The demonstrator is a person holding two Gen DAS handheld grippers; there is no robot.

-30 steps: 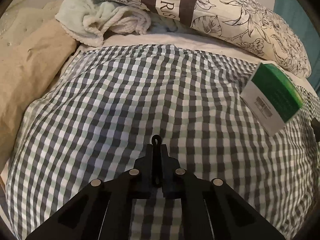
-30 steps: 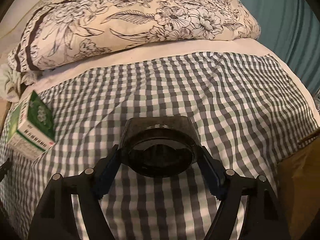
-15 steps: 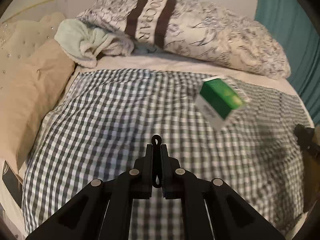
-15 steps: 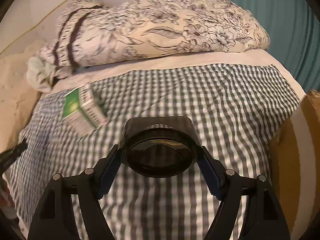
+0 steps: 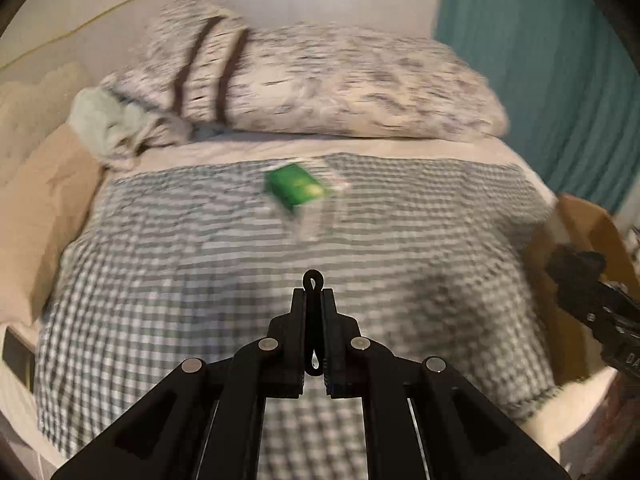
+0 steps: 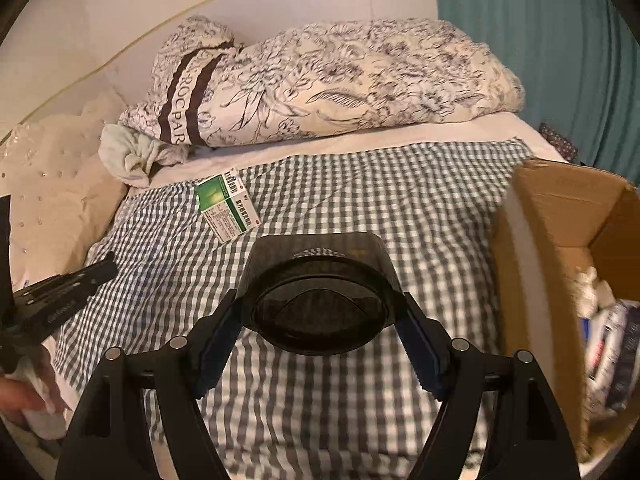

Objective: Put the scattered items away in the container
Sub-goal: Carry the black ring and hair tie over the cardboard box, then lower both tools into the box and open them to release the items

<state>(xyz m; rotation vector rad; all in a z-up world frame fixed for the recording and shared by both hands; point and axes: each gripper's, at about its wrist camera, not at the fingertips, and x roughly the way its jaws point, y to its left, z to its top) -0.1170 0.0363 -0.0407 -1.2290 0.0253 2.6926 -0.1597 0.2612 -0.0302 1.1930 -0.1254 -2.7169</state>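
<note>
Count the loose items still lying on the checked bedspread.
1: a green-and-white cardboard box lies on the grey-and-white checked bedspread near the floral pillow. A dark round item is held in the right tool, not lying loose. Others may be hidden behind the tools.

My right gripper (image 6: 320, 354) is matt black plastic with dull metal pins, and it clamps a dark, glossy, smooth plastic lid (image 6: 320, 300). Under it lies the gingham cloth (image 6: 360, 208), a soft woven cover. Beyond the gingham cloth, a smooth printed-card green box (image 6: 226, 208) has a slight sheen. To the cloth's right stands a rough, matt brown cardboard box (image 6: 560, 208). Behind the cloth sits a floral cotton-like pillow (image 6: 340, 80), and beside that a fuzzy pale towel (image 6: 128, 156).
</note>
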